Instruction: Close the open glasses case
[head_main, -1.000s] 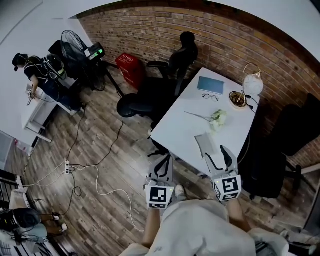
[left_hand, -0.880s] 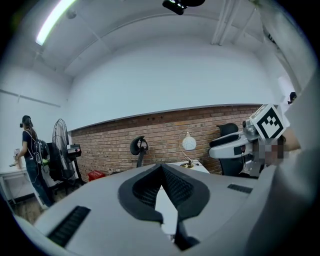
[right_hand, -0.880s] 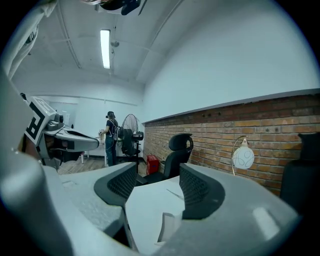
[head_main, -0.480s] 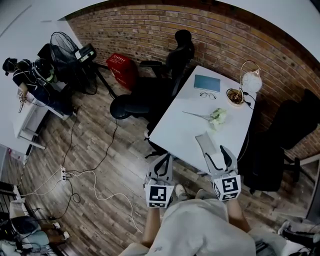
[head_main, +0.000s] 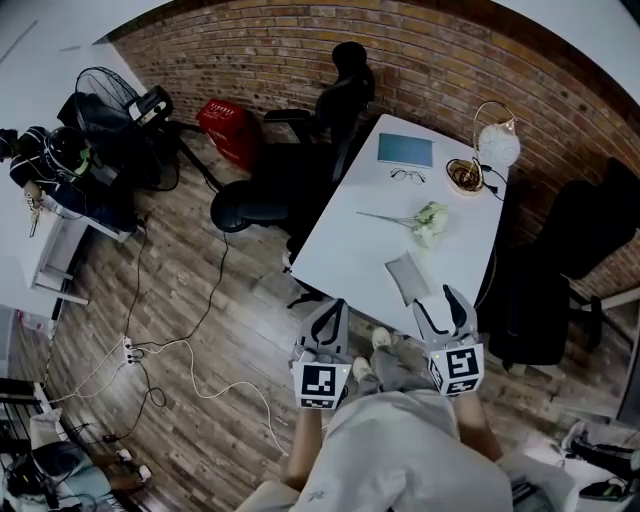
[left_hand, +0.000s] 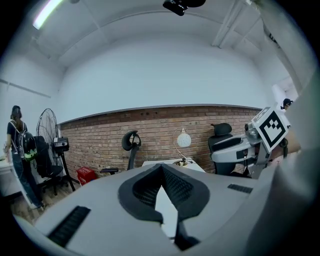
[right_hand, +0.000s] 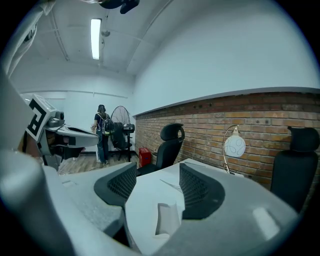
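Observation:
The grey glasses case (head_main: 407, 277) lies open near the front edge of the white table (head_main: 350, 250). In the right gripper view the case (right_hand: 167, 218) shows low between the jaws, a short way ahead. My right gripper (head_main: 446, 302) hovers just in front of the table edge, open and empty, beside the case on its right. My left gripper (head_main: 328, 310) hangs off the table's front left corner over the floor, its fingertips meeting. In the left gripper view the left gripper (left_hand: 161, 166) is shut on nothing.
Further back on the table lie a white flower (head_main: 425, 222), a pair of glasses (head_main: 407, 176), a blue notebook (head_main: 405, 150), a bowl (head_main: 464, 176) and a lamp (head_main: 497, 145). Black office chairs (head_main: 300, 170) stand left and right of the table. Cables (head_main: 190, 350) run across the floor.
The head view has swung a little, so table and case sit slightly higher in it. A shoe now shows between the grippers. Both grippers keep their states.

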